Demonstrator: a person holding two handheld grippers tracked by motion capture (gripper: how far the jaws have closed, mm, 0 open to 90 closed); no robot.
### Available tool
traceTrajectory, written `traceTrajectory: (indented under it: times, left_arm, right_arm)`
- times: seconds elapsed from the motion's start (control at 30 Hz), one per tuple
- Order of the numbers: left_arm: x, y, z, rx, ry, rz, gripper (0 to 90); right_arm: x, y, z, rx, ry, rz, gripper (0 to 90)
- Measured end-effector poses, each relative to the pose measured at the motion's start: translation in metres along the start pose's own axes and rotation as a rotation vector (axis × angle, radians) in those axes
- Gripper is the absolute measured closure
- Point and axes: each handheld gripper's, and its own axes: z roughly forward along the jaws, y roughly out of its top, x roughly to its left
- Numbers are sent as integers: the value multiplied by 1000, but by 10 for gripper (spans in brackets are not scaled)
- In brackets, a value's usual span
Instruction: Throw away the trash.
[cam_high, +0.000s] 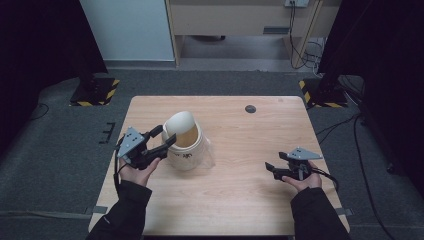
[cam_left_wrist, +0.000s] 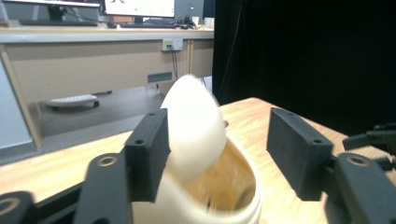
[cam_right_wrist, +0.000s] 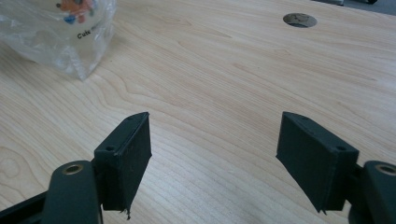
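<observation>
Two grippers: left gripper (cam_high: 161, 140), jaws apart, straddles a cream lid (cam_high: 180, 127) tilted in a cup (cam_high: 189, 150) near the counter's (cam_high: 240, 200) left edge; right gripper (cam_high: 272, 169) rests released.

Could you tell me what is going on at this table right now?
A person holds a gripper in each hand. The left gripper, jaws open, is at a white container in which a cream cup stands tilted, touching no pad. The right gripper rests open over bare table.
</observation>
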Motion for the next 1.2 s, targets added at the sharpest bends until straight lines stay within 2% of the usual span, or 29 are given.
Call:
traceTrajectory:
  times: [0.17,0.2,0.23,0.3,0.33,0.37,0.4,0.43,0.57,0.6,0.63,0.67,0.7,0.73,0.83,0.93,0.97,1.1,1.2]
  left_arm:
    - [7,-15,-16,35,39,-11,235]
    - [11,-26,-21,67,52,-32,220]
    - [11,-26,-21,67,52,-32,210]
    - [19,-45,-24,139,77,-50,194]
    - [19,-45,-24,139,77,-50,188]
    - [24,-56,-24,209,103,-38,182]
    - [24,-56,-24,209,103,-38,178]
    - [29,-67,-23,279,117,-43,177]
    - [39,-89,-21,395,139,-61,166]
    - [39,-89,-21,395,139,-61,164]
    - [45,-98,-21,454,154,-85,157]
    - [45,-98,-21,454,154,-85,146]
    - [48,-101,-20,490,157,-92,146]
    - [53,-108,-19,551,164,-104,137]
    - [58,-112,-18,595,173,-103,131]
    - [61,-115,-17,614,175,-100,122]
    - [63,-118,-16,644,176,-96,122]
    - [66,-123,-12,697,170,-96,116]
    - [67,-125,-11,712,169,-91,105]
  right_arm:
    - [-2,-1,0,13,-14,-5,239]
    - [-3,-2,0,24,-23,-4,232]
    - [-3,-2,0,24,-23,-4,232]
    - [-5,-4,0,34,-40,10,223]
    - [-6,-4,0,41,-44,12,221]
    - [-7,-5,0,47,-50,14,219]
    - [-7,-5,0,47,-50,14,219]
    - [-10,-6,-1,55,-63,24,213]
    - [-14,-9,-1,77,-89,49,201]
    - [-14,-9,-1,77,-89,49,201]
    - [-17,-10,0,81,-95,60,196]
    - [-17,-10,0,81,-95,60,196]
    - [-18,-11,0,83,-98,69,192]
    - [-21,-12,1,91,-103,77,185]
    - [-25,-14,3,108,-113,87,181]
    - [-28,-15,4,121,-120,94,176]
    - [-30,-17,4,134,-128,105,174]
    - [-35,-22,4,160,-147,127,168]
    - [-40,-25,4,175,-158,133,167]
